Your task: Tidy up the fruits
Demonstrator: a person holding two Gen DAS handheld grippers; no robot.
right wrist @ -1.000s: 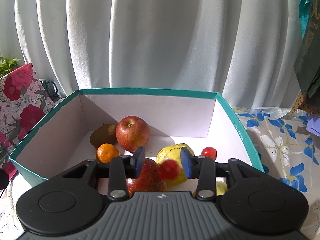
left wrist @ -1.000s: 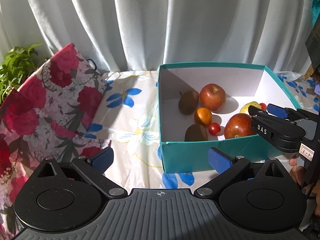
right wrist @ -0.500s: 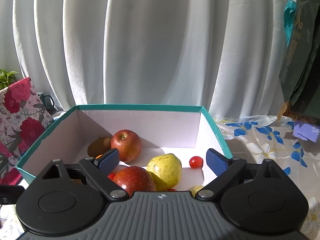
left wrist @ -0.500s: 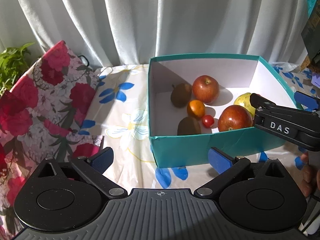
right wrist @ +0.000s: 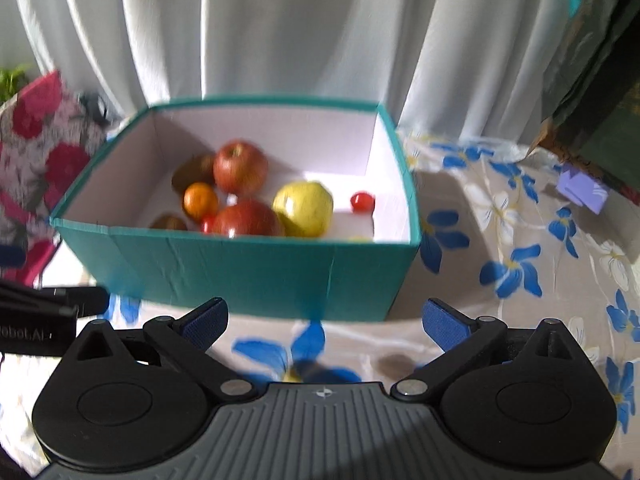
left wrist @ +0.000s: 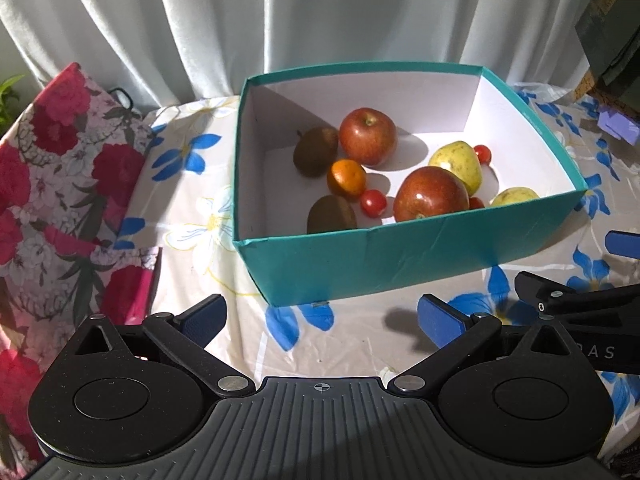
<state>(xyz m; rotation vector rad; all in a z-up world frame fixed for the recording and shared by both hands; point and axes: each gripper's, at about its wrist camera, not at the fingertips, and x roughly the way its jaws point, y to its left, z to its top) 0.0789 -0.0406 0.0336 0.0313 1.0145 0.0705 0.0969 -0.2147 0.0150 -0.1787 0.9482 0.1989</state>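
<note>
Left gripper (left wrist: 320, 322) tilted steeply down over the floral tablecloth (left wrist: 352, 332), jaws spread wide and empty, teal box (left wrist: 400, 256) just ahead. Inside, left to right from that gripper: 2 kiwis (left wrist: 315, 151), orange (left wrist: 346, 177), 2 red apples (left wrist: 368, 136), cherry tomatoes (left wrist: 373, 202), yellow pears (left wrist: 457, 164). Right gripper (right wrist: 326, 322) angled down likewise, released and holding nothing, box (right wrist: 240, 272) ahead and slightly left.
</note>
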